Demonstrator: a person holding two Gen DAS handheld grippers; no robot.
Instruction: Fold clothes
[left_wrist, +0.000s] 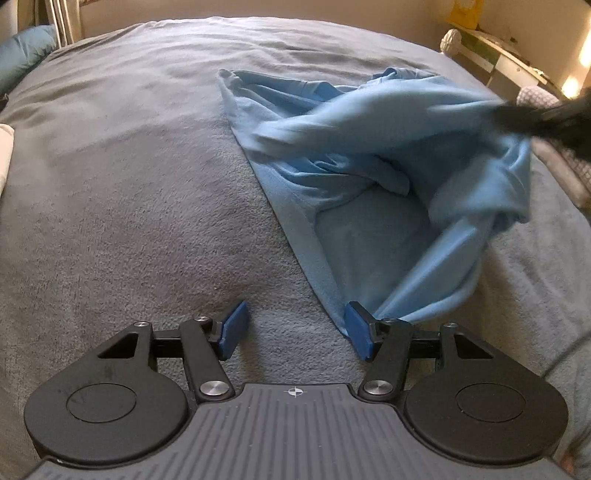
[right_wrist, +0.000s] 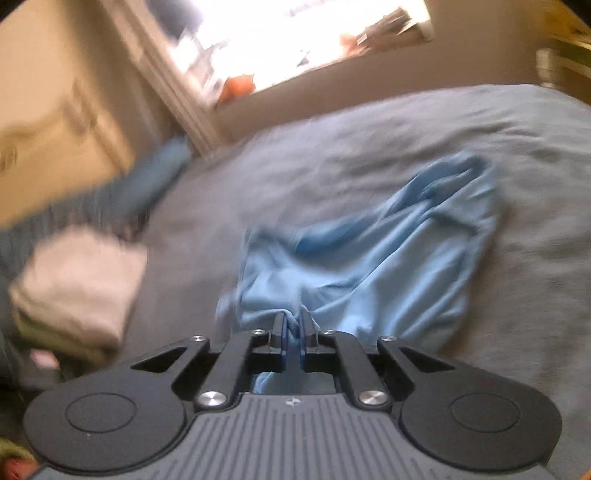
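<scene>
Shirt: my light blue shirt (left_wrist: 369, 221) lies crumpled on the grey bedspread (left_wrist: 129, 184).
Right tongs (right_wrist: 293, 328): clamped tight on a shirt fold.
Left tongs (left_wrist: 295, 332): jaws apart, empty, at the shirt's near corner.

Right gripper (right_wrist: 292, 328) pinches the light blue garment (right_wrist: 373, 258), bunched over the grey blanket (right_wrist: 480, 122); folded white clothes (right_wrist: 77, 288) sit left.

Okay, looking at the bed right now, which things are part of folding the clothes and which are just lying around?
Part of the job:
- light blue garment, crumpled on the grey blanket
- right gripper, shut on a bunch of it
- left gripper, open at its near corner

Just lying about:
- folded pale pile
- teal pillow
</scene>
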